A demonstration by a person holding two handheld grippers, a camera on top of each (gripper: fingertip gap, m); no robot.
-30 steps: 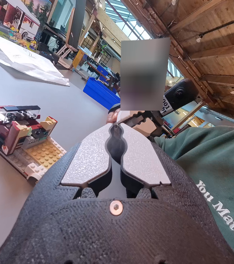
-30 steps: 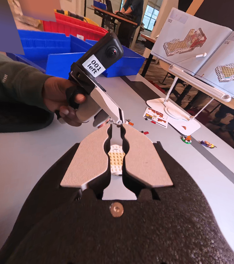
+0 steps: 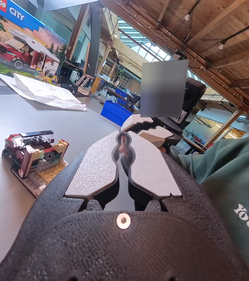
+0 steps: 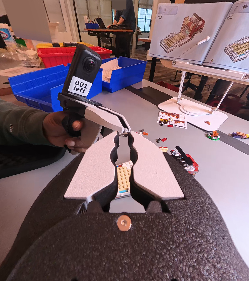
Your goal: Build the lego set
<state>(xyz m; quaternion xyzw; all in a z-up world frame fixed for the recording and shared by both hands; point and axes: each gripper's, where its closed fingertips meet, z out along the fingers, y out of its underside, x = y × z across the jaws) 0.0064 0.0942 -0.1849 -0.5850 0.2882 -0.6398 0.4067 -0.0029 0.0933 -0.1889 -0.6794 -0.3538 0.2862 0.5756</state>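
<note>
My left hand-held gripper [image 4: 124,132] and right hand-held gripper [image 4: 123,134] meet tip to tip at frame centre, both pinching a small grey peg [image 4: 125,131]; the toy truck [image 3: 34,158] sits lower left on the worktop [image 3: 29,118].

Bright daylight from skylights [image 3: 137,41], soft shadows, sharp focus, strong fisheye bending at edges.

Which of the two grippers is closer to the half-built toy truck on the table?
Right, probably. The right gripper hangs over the truck, above its tan bed; the left gripper is beside it.
</note>
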